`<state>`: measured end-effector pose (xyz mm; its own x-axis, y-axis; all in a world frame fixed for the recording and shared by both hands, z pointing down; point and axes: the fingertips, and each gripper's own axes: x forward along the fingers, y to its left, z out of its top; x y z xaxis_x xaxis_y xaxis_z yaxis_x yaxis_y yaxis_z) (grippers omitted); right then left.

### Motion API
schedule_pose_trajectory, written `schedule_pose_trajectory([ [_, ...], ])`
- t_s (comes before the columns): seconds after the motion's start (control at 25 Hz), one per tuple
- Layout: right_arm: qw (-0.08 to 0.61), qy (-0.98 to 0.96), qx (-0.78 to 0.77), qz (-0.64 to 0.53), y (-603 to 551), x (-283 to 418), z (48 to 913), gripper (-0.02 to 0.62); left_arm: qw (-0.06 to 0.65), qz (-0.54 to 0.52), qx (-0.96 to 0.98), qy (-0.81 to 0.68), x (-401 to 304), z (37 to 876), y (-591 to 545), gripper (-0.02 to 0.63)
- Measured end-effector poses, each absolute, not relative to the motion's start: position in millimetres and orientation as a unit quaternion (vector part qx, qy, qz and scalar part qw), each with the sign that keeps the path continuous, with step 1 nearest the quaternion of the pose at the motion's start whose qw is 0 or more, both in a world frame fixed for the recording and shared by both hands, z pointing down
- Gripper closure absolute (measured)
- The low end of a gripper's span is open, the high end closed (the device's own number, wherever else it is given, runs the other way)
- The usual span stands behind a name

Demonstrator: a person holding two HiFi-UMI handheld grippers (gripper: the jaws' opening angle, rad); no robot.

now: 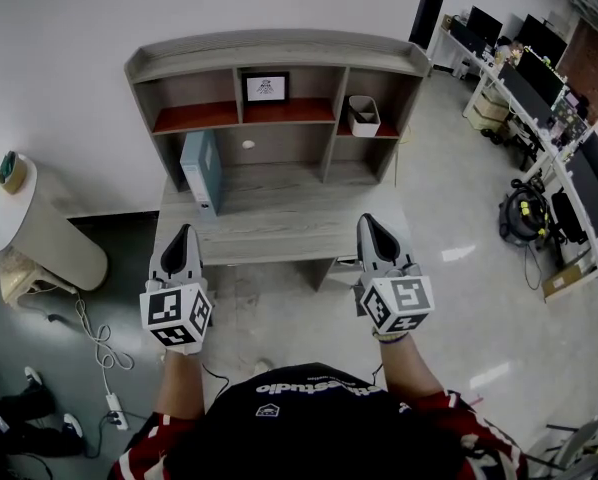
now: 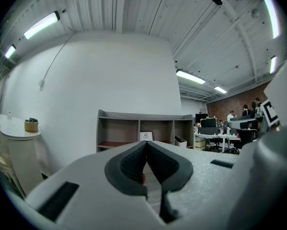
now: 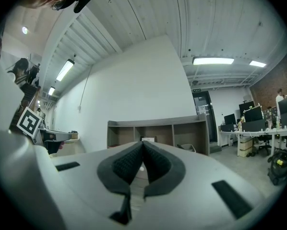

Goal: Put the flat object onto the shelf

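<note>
Your left claw [image 1: 183, 232] and right claw [image 1: 367, 222] both pressed together, empty, near bench [image 1: 279, 226] edge. Flat blue object [image 1: 201, 171] upright on bench, 11 o'clock, below shelf [image 1: 279, 56].

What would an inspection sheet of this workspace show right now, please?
Surface: wooden desk, shelf unit standing on its back.
Job's things: grey-blue flat box upright at the desk's left, not yet on a shelf.
Clutter: framed picture in middle compartment; white bin in right one.
Grippers: left gripper and right gripper both shut, empty, before the desk.
Cables: power strip with white cord on floor, left.
Surroundings: round white table left; office desks with monitors right.
</note>
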<state>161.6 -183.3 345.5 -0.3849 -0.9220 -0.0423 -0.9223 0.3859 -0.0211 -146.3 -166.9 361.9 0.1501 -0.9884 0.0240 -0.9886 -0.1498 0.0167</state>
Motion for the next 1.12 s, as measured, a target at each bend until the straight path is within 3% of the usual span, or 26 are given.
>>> schedule_pose_trajectory([
  [1.12, 0.022, 0.831, -0.556, -0.003, -177.8, 155.9, 348.0, 0.592, 0.009, 0.012, 0.753, -0.658, -152.6, 362.2, -164.0, 0.598],
])
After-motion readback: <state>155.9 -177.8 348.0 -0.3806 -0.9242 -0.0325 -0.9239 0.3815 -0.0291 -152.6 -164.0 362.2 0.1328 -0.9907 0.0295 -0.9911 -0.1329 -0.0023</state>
